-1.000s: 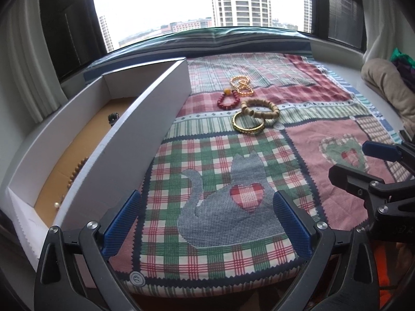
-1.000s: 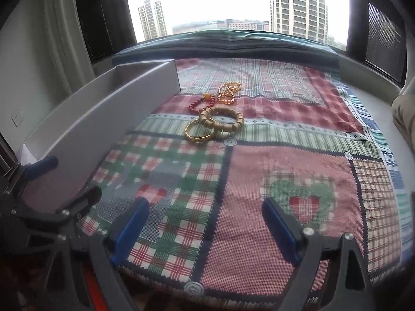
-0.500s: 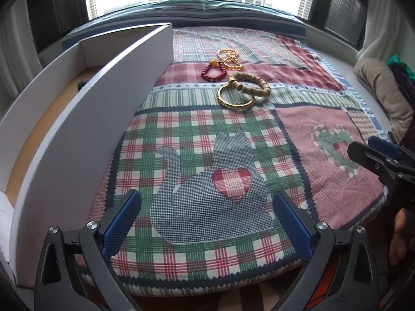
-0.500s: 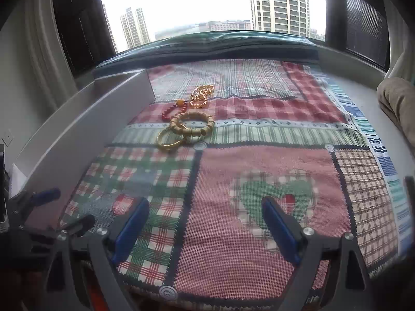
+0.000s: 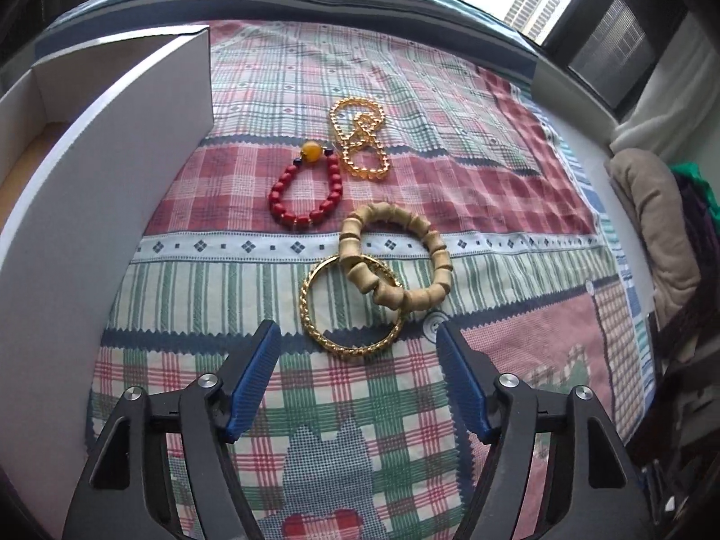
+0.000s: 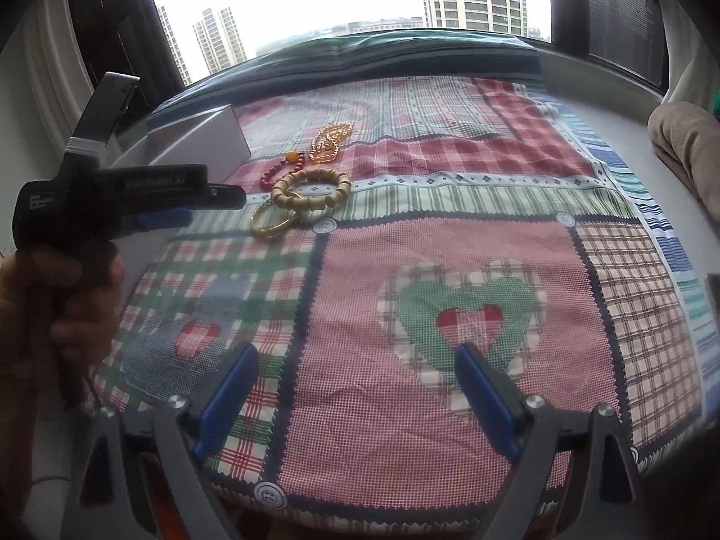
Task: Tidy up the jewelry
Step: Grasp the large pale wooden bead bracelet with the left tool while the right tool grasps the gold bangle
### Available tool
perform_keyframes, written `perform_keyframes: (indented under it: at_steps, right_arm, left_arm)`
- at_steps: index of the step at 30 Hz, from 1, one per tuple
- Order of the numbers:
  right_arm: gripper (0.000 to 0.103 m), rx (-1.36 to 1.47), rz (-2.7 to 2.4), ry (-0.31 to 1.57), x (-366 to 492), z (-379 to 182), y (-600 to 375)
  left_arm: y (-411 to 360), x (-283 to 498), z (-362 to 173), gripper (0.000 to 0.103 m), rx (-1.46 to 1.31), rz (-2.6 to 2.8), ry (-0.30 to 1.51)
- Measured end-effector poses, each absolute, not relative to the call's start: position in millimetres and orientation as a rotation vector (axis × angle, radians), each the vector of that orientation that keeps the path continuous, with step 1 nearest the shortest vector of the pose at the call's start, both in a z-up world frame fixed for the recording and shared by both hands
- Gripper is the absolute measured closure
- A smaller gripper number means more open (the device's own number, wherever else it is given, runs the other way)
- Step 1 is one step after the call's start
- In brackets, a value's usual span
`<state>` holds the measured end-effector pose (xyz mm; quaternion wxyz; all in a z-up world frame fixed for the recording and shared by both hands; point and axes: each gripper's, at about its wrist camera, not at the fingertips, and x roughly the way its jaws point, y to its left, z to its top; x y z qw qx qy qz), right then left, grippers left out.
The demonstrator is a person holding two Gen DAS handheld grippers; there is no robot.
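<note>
Several bracelets lie on a patchwork quilt [image 5: 517,207]: a gold bangle [image 5: 355,353], a wooden bead bracelet [image 5: 438,261] overlapping it, a red bead bracelet [image 5: 279,198] and a yellow bead strand [image 5: 360,144]. My left gripper [image 5: 356,328] hovers just short of the gold bangle. Its jaws are closing, with nothing pressed between the blue pads [image 5: 252,382]. In the right wrist view, the left gripper [image 6: 211,207] points at the bangle [image 6: 265,231], held by a hand [image 6: 54,306]. My right gripper [image 6: 355,355] stands open and empty over the quilt, well short of the jewelry.
A long white box [image 5: 112,157] with high walls runs along the quilt's left side. A beige cushion [image 5: 657,225] and dark fabric lie at the right. Behind the quilt are a dark sill [image 6: 405,54] and the window.
My left gripper has swept forward to the bracelets and tipped downward, and its jaws have narrowed. It now shows at the left of the right wrist view. My right gripper has shifted only slightly.
</note>
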<state>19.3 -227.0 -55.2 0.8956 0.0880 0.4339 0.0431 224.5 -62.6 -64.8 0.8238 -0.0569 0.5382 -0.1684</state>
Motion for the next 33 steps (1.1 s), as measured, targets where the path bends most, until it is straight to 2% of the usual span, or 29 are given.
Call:
perform_keyframes:
  at_steps: [2, 6, 7, 10, 21, 28, 29, 31, 33]
  right_arm:
    - [0.013, 0.185, 0.08, 0.897, 17, -54, -231]
    - [0.013, 0.183, 0.064, 0.887, 11, -50, -237]
    - [0.013, 0.181, 0.059, 0.886, 10, -50, -238]
    - [0.013, 0.177, 0.05, 0.893, 7, -51, -240]
    - [0.013, 0.216, 0.081, 0.898, 16, -51, -245]
    - [0.013, 0.198, 0.224, 0.907, 104, -48, -237]
    - [0.015, 0.197, 0.25, 0.929, 125, -51, -231]
    - [0.049, 0.214, 0.306, 0.995, 167, -60, -216]
    - [0.058, 0.229, 0.331, 1.068, 204, -71, -195]
  left_arm:
    - [-69, 244, -79, 0.048, -0.141, -0.336, 1.198]
    - [-74, 262, -92, 0.063, -0.212, -0.327, 1.234]
    - [-76, 264, -95, 0.074, -0.224, -0.33, 1.241]
    - [-76, 266, -96, 0.09, -0.247, -0.328, 1.239]
    - [-8, 206, -27, 0.091, -0.377, -0.385, 1.077]
    - [47, 146, -19, 0.091, -0.355, -0.304, 1.033]
    - [52, 140, -19, 0.091, -0.343, -0.291, 1.028]
    - [60, 132, -22, 0.091, -0.337, -0.269, 1.025]
    - [67, 127, -28, 0.091, -0.341, -0.255, 1.038]
